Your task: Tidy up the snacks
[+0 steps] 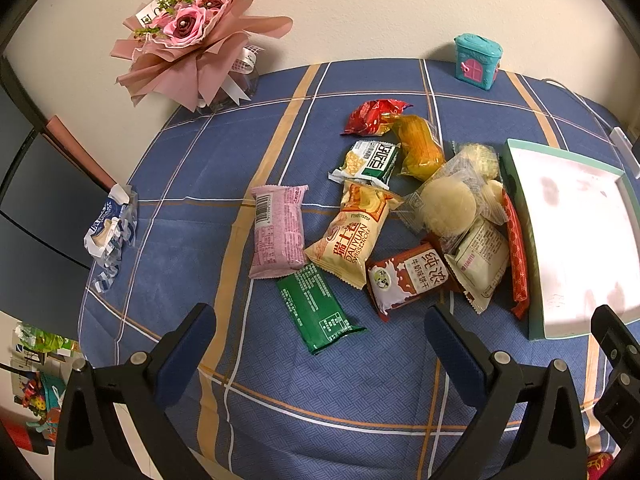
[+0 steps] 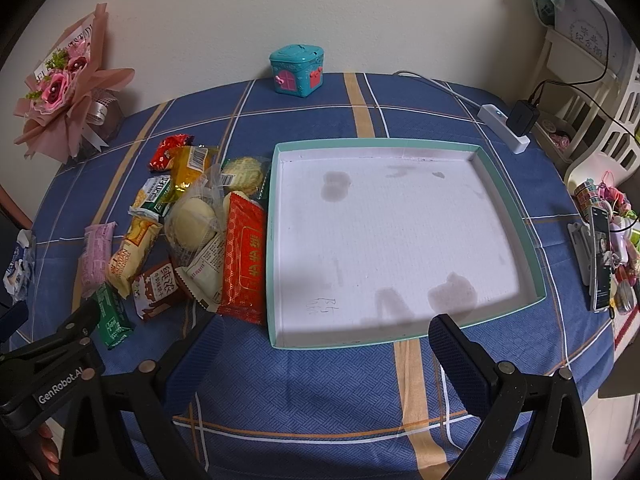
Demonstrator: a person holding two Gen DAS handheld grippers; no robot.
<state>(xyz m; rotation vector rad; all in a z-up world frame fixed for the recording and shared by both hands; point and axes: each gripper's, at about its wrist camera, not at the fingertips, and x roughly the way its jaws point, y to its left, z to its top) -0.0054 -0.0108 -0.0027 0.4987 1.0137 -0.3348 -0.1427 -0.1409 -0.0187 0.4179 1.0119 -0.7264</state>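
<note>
Blue plaid tablecloth (image 2: 320, 380), snack packets (image 1: 356, 236) heaped just left of the empty tray (image 2: 400, 240). Both grippers (image 1: 320, 344) (image 2: 326, 354) hung apart, empty. Packets were probably light, crinkly, slippery; pinch a sealed end.

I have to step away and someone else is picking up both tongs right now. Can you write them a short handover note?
Left tongs: open, empty, above the cloth near the green packet.
Right tongs: open, empty, at the tray's near edge.
Snack pile: all loose on the tablecloth, left of the tray; the red packet lies against its wall.
Done: nothing, no snack is in the tray.
Left: move every packet into the tray.
</note>
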